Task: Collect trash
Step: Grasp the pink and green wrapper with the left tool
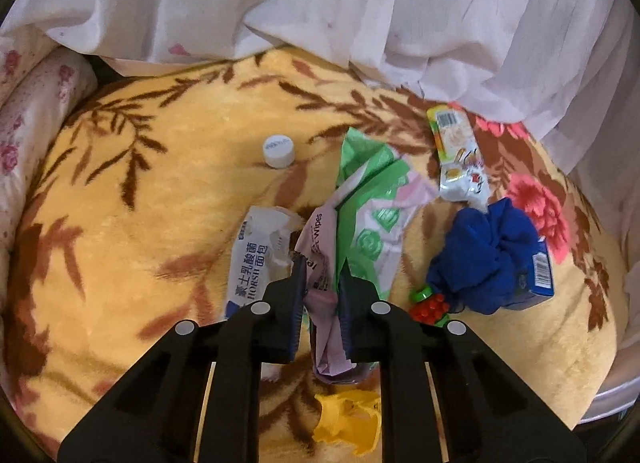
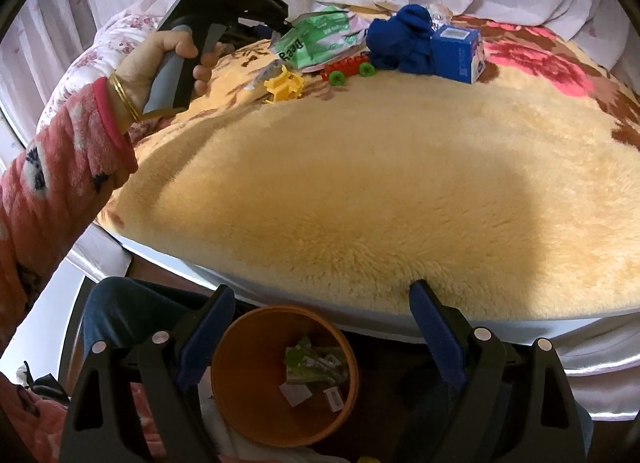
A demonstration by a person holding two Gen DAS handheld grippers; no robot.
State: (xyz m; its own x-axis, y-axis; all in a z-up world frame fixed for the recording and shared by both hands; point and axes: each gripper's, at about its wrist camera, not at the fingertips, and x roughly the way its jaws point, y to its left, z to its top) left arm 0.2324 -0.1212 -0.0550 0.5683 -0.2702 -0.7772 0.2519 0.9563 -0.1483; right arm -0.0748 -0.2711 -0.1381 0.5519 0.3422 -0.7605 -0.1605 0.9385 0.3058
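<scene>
My left gripper (image 1: 320, 283) is shut on a crumpled green and lilac wet-wipes wrapper (image 1: 368, 215) on the yellow floral blanket (image 1: 160, 191). The same wrapper (image 2: 316, 43) shows at the far side in the right wrist view, with the left gripper's handle in a hand beside it. A white bread wrapper (image 1: 256, 259) lies just left of the fingers. A white bottle cap (image 1: 279, 151) lies farther back. A snack wrapper (image 1: 460, 155) lies at the right. My right gripper (image 2: 320, 303) is open and empty above an orange bin (image 2: 240, 383) that holds some wrappers.
A blue cloth (image 1: 484, 255) lies on a blue carton (image 1: 540, 271) to the right. A red and green toy (image 1: 430, 307) and a yellow toy (image 1: 348, 419) lie near my left gripper. White curtains (image 1: 360, 3) hang behind. The blanket's front edge (image 2: 360, 299) overhangs the bin.
</scene>
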